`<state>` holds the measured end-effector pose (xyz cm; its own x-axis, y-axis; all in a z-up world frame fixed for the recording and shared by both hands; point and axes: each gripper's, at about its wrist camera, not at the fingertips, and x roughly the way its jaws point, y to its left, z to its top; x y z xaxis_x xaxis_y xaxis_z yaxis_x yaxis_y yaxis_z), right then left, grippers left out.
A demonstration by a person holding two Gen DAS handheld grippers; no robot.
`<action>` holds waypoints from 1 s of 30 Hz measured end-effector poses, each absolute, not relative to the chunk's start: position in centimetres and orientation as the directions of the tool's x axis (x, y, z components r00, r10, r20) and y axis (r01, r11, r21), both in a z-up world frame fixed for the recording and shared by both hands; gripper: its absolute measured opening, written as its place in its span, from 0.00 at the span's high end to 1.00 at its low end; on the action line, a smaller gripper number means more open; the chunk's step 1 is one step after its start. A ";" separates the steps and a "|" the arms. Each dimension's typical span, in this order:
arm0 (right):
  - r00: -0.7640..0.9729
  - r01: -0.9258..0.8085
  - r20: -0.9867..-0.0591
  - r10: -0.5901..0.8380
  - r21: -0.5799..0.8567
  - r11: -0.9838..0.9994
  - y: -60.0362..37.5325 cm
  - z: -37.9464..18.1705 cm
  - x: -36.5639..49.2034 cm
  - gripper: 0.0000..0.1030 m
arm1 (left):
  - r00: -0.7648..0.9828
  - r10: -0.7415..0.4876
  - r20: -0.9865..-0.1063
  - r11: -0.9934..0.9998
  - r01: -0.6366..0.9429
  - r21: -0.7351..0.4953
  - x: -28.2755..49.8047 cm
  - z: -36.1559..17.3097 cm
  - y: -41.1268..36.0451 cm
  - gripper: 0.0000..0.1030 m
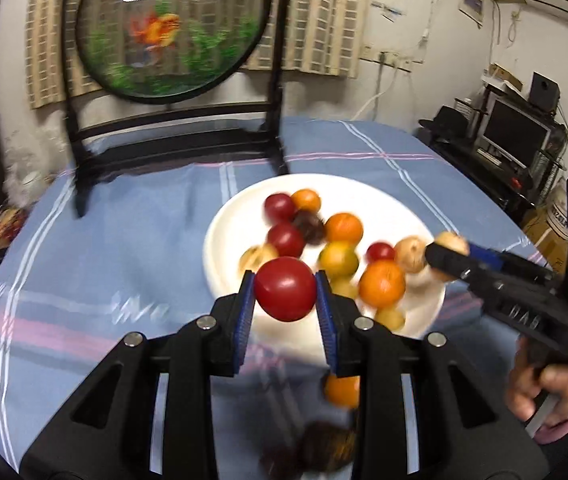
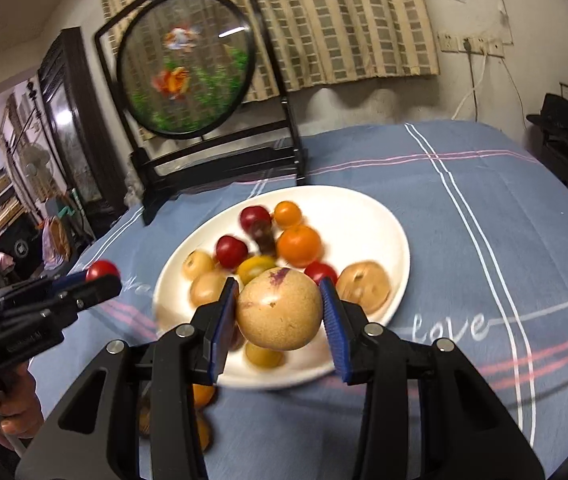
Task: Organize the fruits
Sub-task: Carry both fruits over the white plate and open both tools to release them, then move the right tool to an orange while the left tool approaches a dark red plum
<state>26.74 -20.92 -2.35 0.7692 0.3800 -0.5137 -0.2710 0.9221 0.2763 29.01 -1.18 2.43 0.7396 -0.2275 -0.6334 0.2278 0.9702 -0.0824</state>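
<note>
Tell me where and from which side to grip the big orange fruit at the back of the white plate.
Take the big orange fruit across its widest middle, coming from above with the jaws pointing down. It is round, so only the middle offers opposed faces. A dark fruit sits at its left and a yellow one in front, so set the jaws front-to-back, probably angled slightly. The white plate is bare behind and to its right.

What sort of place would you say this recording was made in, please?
Most likely a lived-in room of a home. A cloth-covered table holds a white plate of fruit, a round goldfish screen stands behind it, and a checked curtain and a computer monitor line the walls.
</note>
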 end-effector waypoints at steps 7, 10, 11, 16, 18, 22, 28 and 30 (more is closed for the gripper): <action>0.765 -0.301 -0.514 0.388 0.246 0.921 -19.9 -2.6 29.7 0.53 | 0.684 -0.229 -0.692 0.968 0.238 -0.085 35.5 0.8 -3.8 0.55; 0.778 -0.315 -0.491 0.393 0.237 0.919 -19.9 -2.3 29.3 0.37 | 0.712 -0.202 -0.672 0.977 0.190 -0.092 35.6 1.0 -3.4 0.25; 0.780 -0.319 -0.484 0.398 0.239 0.917 -20.0 -2.1 29.0 0.37 | 0.719 -0.199 -0.666 0.978 0.185 -0.092 35.2 1.3 -3.2 0.24; 0.761 -0.333 -0.478 0.439 0.293 0.896 -20.5 -0.7 27.5 0.37 | 0.750 -0.169 -0.640 0.985 0.154 -0.078 31.1 2.7 -1.2 0.08; 0.735 -0.343 -0.504 0.454 0.301 0.890 -20.0 -0.4 26.6 0.37 | 0.759 -0.154 -0.632 0.987 0.148 -0.063 28.2 3.1 -0.1 0.06; 0.671 -0.377 -0.580 0.463 0.272 0.886 -18.2 -0.8 23.6 0.37 | 0.754 -0.114 -0.647 0.992 0.126 -0.029 23.8 2.7 1.9 0.04; 0.627 -0.446 -0.609 0.486 0.231 0.865 -16.6 -3.2 18.4 0.37 | 0.777 -0.150 -0.612 0.987 0.080 -0.141 17.6 -0.5 4.9 0.03; 0.599 -0.466 -0.633 0.490 0.221 0.857 -16.1 -4.1 17.9 0.37 | 0.751 -0.138 -0.646 0.987 0.054 -0.148 17.1 -1.8 5.2 0.03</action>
